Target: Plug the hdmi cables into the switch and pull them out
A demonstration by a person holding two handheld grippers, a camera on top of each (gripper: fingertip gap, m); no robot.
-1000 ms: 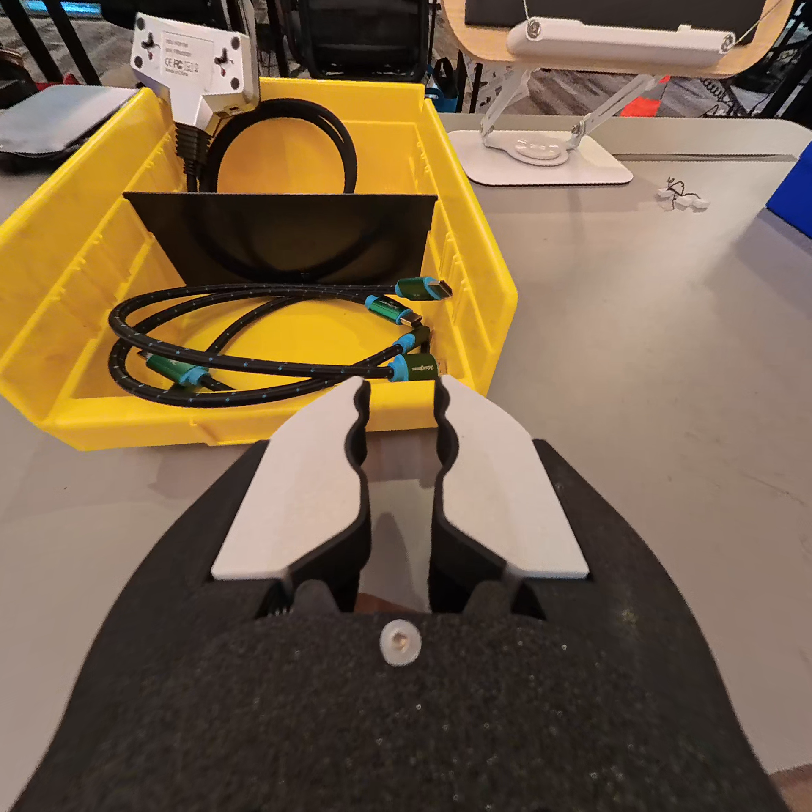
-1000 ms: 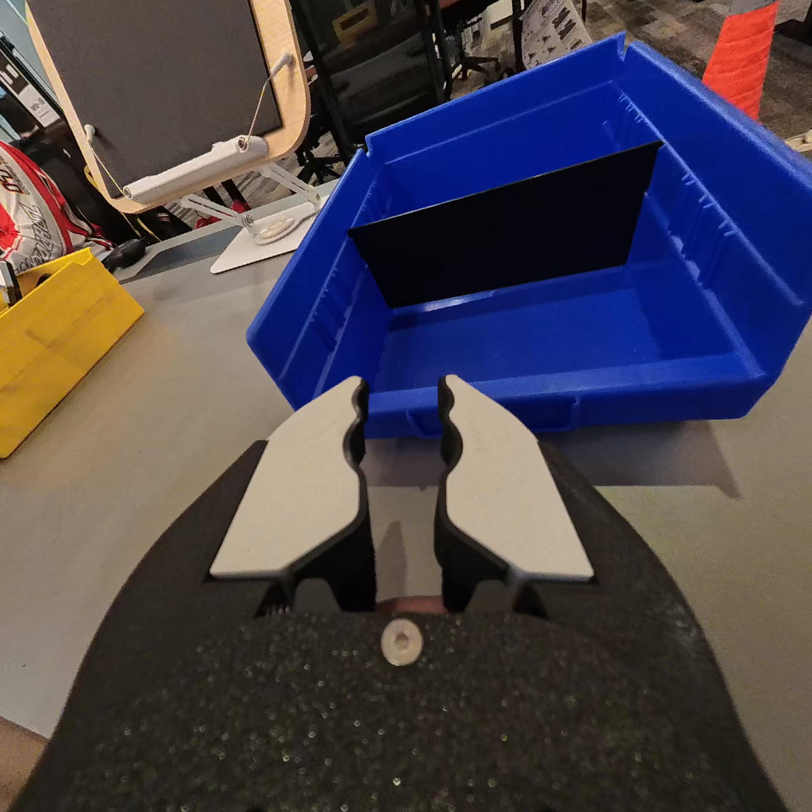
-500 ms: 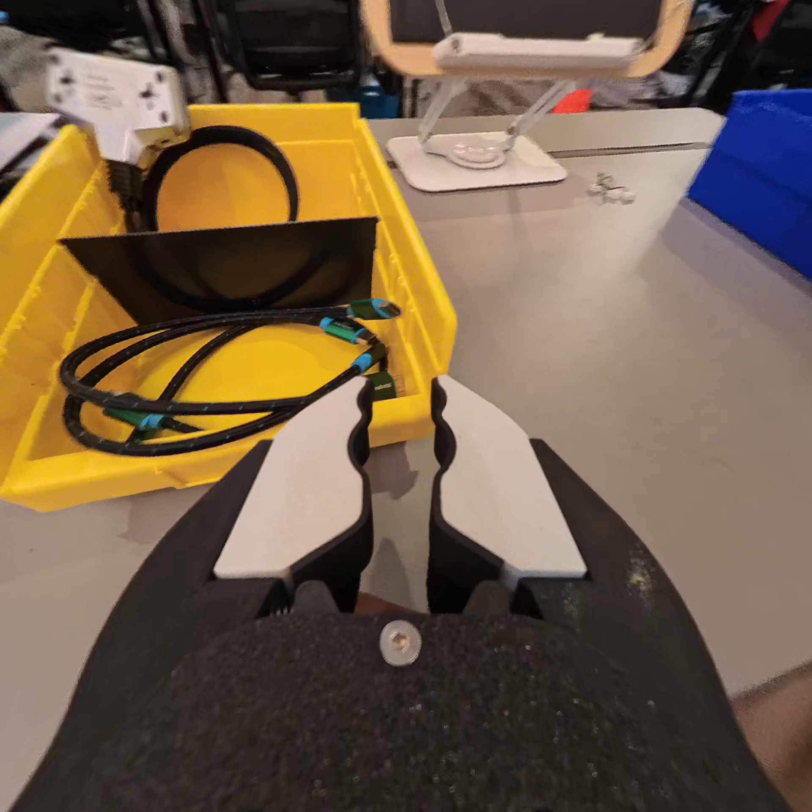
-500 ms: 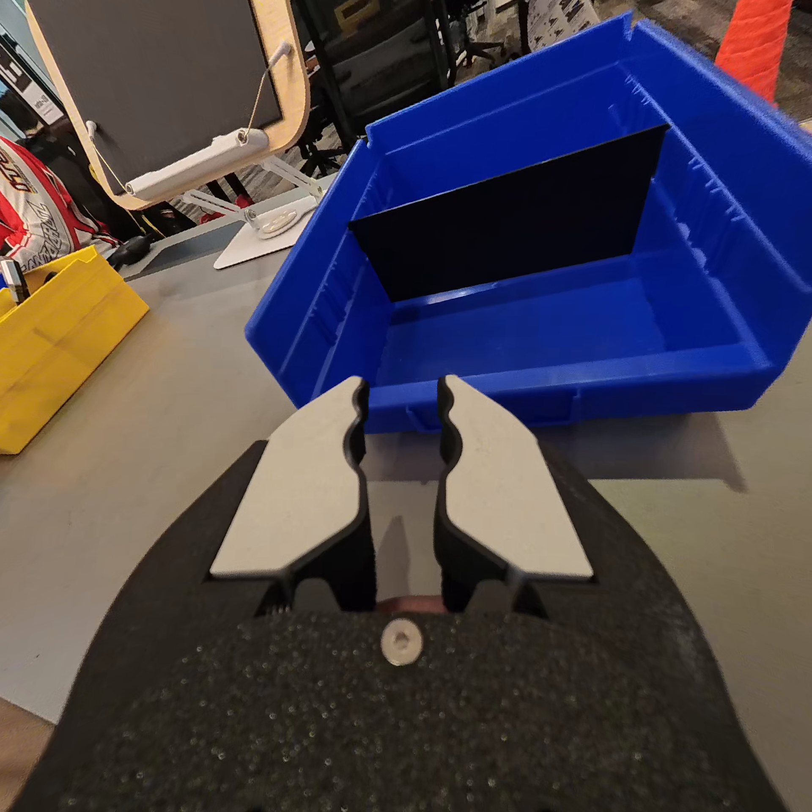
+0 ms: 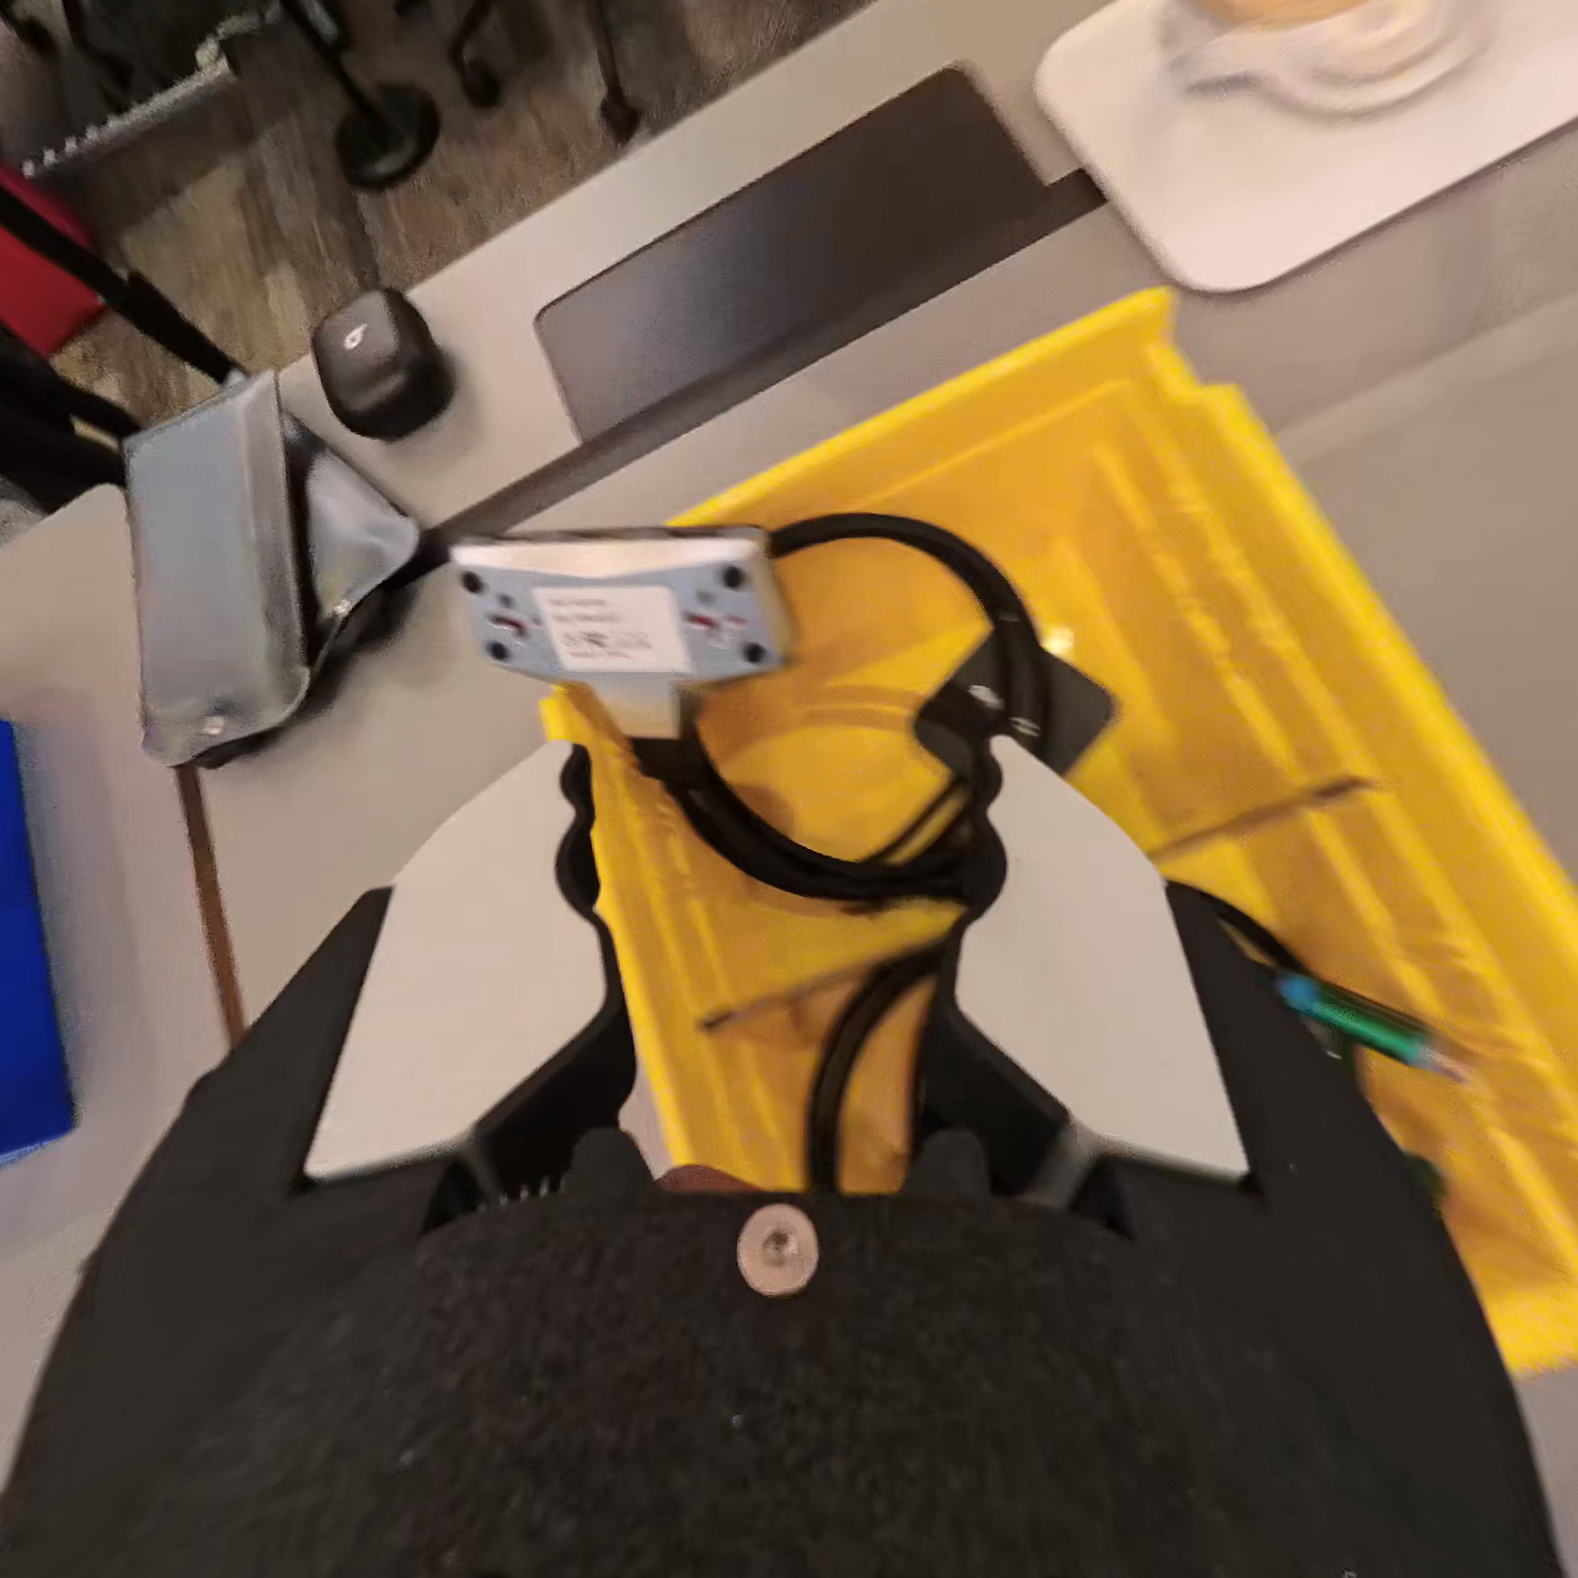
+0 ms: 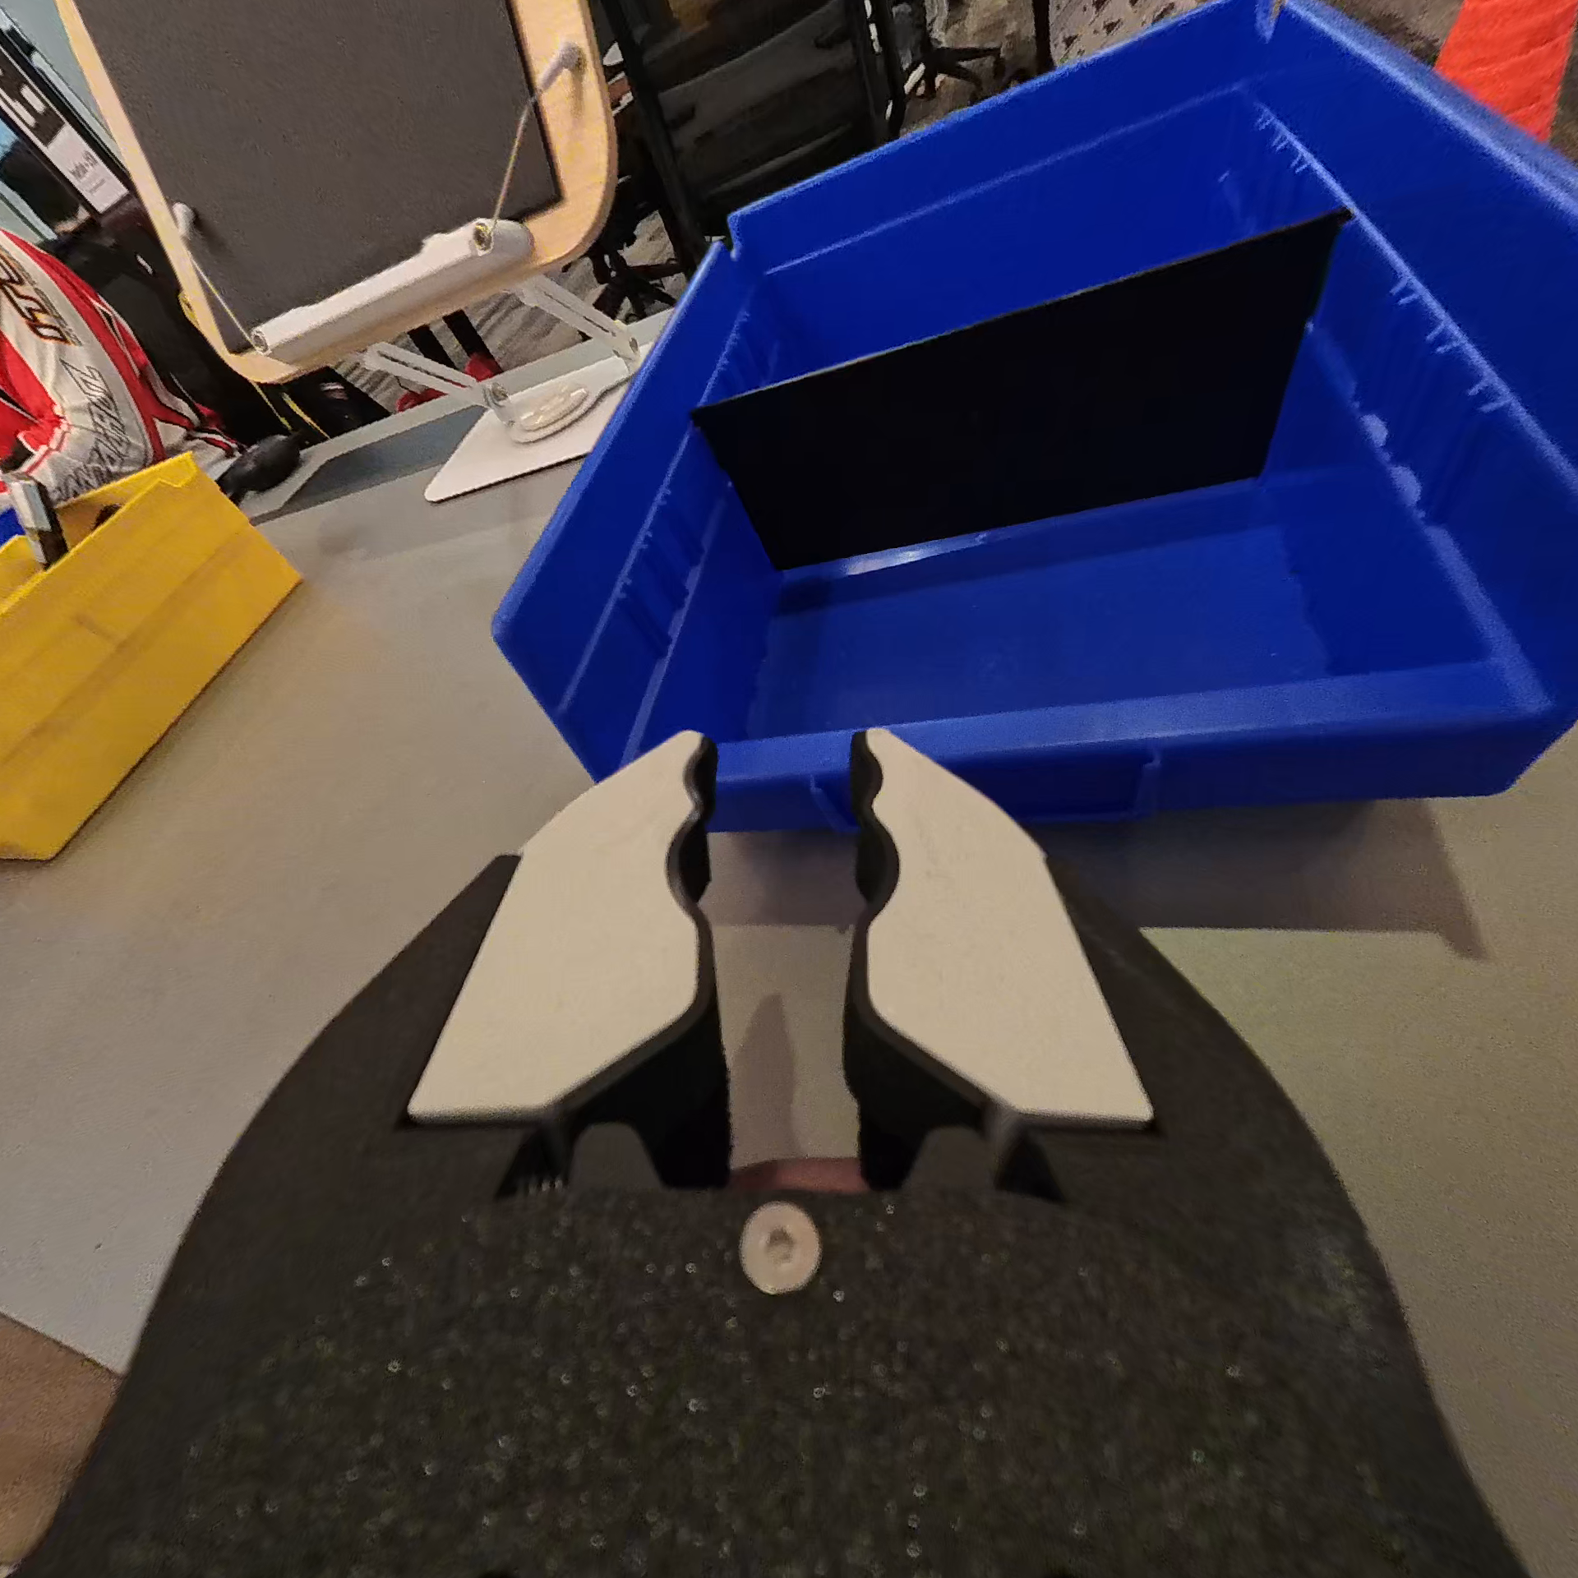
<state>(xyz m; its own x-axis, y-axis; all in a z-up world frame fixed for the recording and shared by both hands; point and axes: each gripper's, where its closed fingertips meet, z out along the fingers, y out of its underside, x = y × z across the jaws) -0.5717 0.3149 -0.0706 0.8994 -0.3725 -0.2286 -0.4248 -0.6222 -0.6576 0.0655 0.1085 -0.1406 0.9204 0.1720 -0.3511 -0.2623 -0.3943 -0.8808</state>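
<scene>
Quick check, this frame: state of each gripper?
Left gripper: open wide above the yellow bin, holding nothing.
Right gripper: open, narrow gap, empty, before the blue bin.

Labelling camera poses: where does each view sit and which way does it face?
Left wrist view: above the yellow bin, tilted down at the switch and black cable; own left gripper open.
Right wrist view: low over the table, facing the blue bin; own right gripper open.
Shared: yellow bin, white stand base.
</scene>
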